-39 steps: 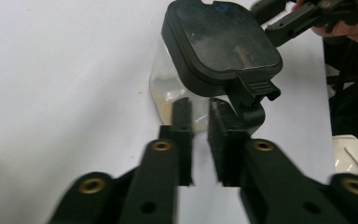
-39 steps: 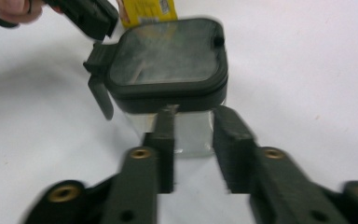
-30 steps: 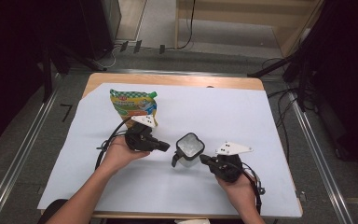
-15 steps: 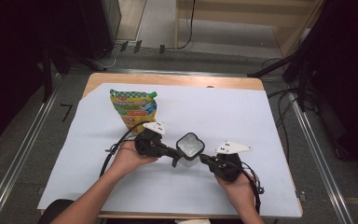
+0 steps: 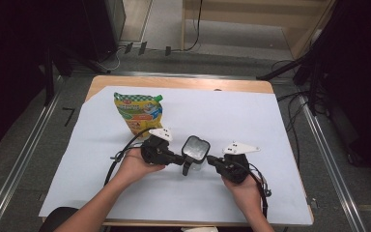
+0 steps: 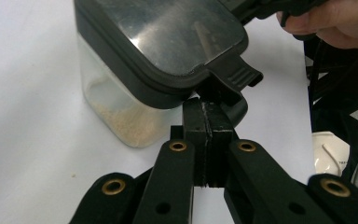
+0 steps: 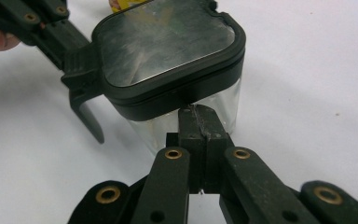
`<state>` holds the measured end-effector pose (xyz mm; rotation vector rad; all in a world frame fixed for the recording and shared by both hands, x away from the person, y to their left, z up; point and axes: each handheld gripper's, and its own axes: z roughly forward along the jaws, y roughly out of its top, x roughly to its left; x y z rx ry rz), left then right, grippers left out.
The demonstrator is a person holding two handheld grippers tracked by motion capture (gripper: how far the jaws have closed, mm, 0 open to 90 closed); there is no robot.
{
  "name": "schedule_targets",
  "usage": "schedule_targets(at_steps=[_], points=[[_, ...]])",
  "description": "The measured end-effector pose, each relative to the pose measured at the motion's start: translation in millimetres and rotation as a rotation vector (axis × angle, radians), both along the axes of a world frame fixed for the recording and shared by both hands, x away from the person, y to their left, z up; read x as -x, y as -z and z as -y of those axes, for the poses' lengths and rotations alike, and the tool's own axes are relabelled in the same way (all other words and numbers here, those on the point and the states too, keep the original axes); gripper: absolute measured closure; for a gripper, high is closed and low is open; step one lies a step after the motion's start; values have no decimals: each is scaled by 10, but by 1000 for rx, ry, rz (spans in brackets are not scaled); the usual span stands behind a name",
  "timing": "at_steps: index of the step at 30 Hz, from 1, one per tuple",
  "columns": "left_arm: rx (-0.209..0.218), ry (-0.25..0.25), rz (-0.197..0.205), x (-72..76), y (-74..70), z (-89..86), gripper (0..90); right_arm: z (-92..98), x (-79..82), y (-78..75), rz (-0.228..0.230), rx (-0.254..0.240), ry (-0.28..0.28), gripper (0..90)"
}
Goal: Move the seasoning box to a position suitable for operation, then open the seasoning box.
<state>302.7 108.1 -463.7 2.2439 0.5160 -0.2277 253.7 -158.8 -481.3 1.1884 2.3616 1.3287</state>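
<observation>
A clear square container (image 5: 194, 149) with a black lid stands on the white sheet (image 5: 232, 116), with a little beige grain in its bottom (image 6: 121, 126). My left gripper (image 5: 181, 159) is shut with nothing between its jaws. Its tips (image 6: 208, 116) sit right under the lid's black latch tab (image 6: 233, 77). My right gripper (image 5: 211, 159) is shut too, and its tips (image 7: 198, 119) press against the clear wall just under the lid rim (image 7: 182, 93). The two grippers face each other across the container. The left gripper (image 7: 51, 28) reaches the latch (image 7: 81, 88) from the far side in the right gripper view.
A yellow and green pouch (image 5: 139, 112) lies flat at the back left of the sheet, behind the left hand. Cables trail from both grippers toward the table's front edge (image 5: 207, 223). Metal rails (image 5: 24, 159) run along both sides of the table.
The left hand has moved its gripper to the right, from beside the pouch up to the container's latch. The right gripper and the container have stayed in place.
</observation>
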Motion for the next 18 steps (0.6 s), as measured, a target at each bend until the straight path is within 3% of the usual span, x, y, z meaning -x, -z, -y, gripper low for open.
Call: schedule_targets(at_steps=[14,18], points=[[33,-5,16,100,-4,120,900,-15,-140,23,-3,-5,41,900],[52,17,1,127,12,207,900,-3,-161,33,-9,-8,52,900]])
